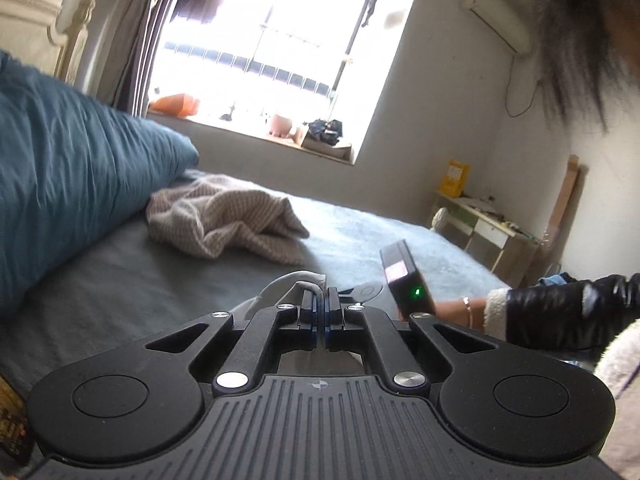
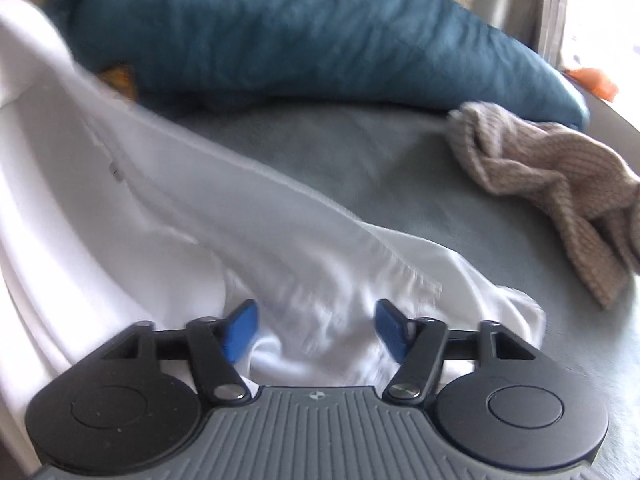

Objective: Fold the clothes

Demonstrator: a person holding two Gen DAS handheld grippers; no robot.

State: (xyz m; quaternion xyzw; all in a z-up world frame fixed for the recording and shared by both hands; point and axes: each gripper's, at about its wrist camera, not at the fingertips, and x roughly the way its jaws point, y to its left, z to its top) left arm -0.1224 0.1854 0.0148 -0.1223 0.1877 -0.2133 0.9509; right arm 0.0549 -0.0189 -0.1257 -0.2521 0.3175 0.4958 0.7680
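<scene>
Bed (image 2: 340, 168); left gripper (image 1: 322, 308) pinches white garment (image 2: 160, 200)

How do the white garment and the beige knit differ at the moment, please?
The white garment is smooth thin cloth, stretched and partly lifted; the beige knit is thick ribbed wool, crumpled in a heap. The white garment lies between the open right gripper's fingers; the beige knit lies untouched beside the blue pillow. Both are unfolded on the grey bed.

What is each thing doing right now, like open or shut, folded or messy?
Left gripper: shut on a bit of white cloth.
Right gripper: open, over the white garment.
White garment: spread out, not folded.
Beige sweater: crumpled on the bed.
Blue pillow: lying on the bed.
</scene>
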